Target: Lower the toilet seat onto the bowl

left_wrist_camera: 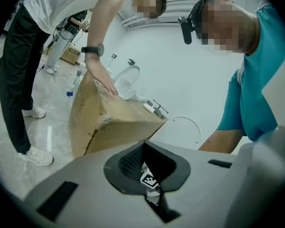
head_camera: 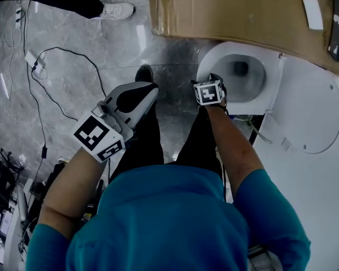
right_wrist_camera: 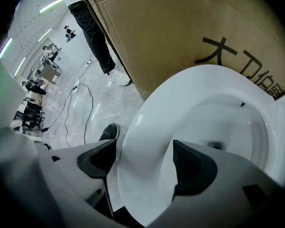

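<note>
The white toilet bowl (head_camera: 237,72) stands at the right with its round lid (head_camera: 313,112) raised behind it. The toilet seat (right_wrist_camera: 147,127) lies low over the bowl. My right gripper (head_camera: 214,81) is at the front rim. In the right gripper view its jaws (right_wrist_camera: 145,163) straddle the seat's front edge, one pad outside and one inside, closed against it. My left gripper (head_camera: 150,89) hangs over the floor to the left of the bowl, shut on nothing, its pads (left_wrist_camera: 149,175) together.
Another person holds a large cardboard box (head_camera: 237,10) over the back of the toilet; a hand rests on it (left_wrist_camera: 102,75). That person's white shoe (head_camera: 117,10) and loose cables (head_camera: 56,55) are on the grey marble floor. My black shoe (head_camera: 144,72) is beside the bowl.
</note>
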{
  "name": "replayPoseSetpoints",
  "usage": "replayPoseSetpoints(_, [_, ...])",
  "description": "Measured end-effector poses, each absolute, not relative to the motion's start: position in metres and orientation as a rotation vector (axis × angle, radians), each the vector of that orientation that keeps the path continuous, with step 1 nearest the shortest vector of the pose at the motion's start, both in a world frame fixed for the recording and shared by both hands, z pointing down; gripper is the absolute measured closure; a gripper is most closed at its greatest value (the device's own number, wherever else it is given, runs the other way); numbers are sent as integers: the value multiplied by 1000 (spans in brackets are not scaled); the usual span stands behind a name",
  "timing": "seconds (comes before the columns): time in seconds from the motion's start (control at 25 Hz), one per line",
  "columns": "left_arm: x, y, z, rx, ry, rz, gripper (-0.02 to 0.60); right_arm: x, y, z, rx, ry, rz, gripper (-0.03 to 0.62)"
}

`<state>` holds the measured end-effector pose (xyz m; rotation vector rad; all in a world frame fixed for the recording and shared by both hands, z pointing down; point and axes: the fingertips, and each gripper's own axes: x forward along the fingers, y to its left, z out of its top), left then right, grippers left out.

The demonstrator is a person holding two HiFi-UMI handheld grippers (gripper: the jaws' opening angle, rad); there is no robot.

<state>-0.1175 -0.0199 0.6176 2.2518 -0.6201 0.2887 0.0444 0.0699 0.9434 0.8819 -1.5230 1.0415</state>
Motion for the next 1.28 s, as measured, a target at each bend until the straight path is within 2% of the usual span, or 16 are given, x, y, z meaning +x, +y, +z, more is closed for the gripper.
replayPoseSetpoints(0.52, [-89,-26,546,2351,-632,278,588,64,64,836,910,-1748,1057,247])
replayPoseSetpoints(0.68, [-77,-30,519,2396,-645,269,588,90,50,797,972,-1793,1047,362])
replayPoseSetpoints(0.84, [-64,-28,498,2418,-654,278,588,108,46,759,1002,-1840,1055,441])
replayPoseSetpoints(1.16, [-44,-23,477,2430,-635,334,588,121,40,687,1057,-1993,1127,573])
replayPoseSetpoints(1.28, [-36,-23,463,2442,-623,338,588,124,37,648,1066,-2095,1178,592])
